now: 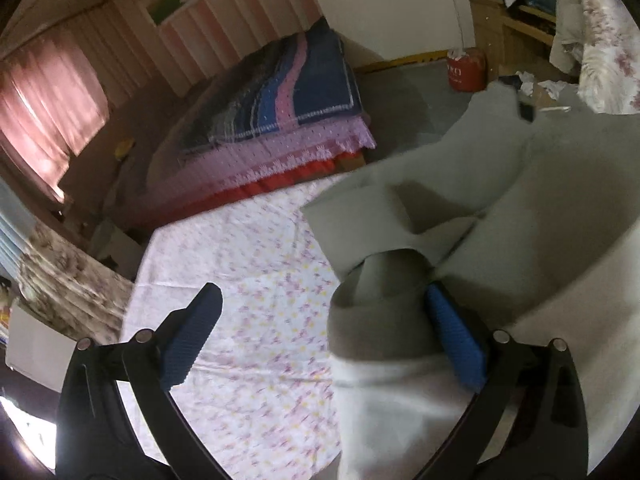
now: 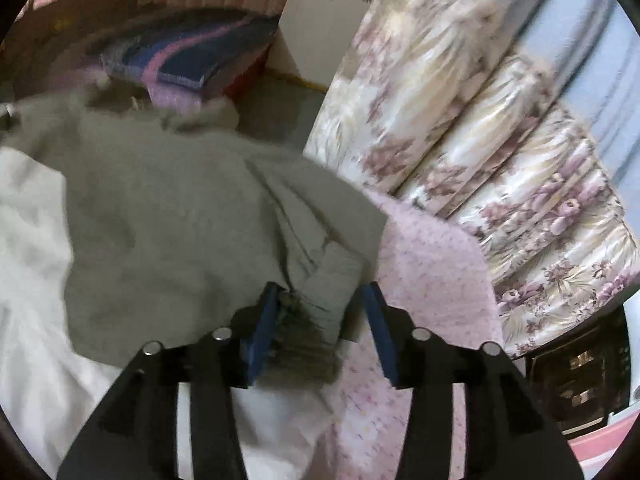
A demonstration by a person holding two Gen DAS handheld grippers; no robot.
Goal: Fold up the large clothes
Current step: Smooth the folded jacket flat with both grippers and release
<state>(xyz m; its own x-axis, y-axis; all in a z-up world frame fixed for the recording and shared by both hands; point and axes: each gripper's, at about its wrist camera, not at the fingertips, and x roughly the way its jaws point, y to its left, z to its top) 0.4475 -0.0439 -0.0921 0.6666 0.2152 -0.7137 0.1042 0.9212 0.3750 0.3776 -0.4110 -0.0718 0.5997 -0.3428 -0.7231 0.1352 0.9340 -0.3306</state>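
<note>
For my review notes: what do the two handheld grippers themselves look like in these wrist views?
Both look alike: the left gripper and right gripper each have two black, curved plastic arms joined by round silver pivot pins, ending in flat blue pads with a fine ribbed texture. No cables, labels or sleeves are visible.

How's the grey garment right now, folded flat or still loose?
Loose. The grey garment lies rumpled on the floral sheet, cuff between the open right gripper pads; left gripper open.
</note>
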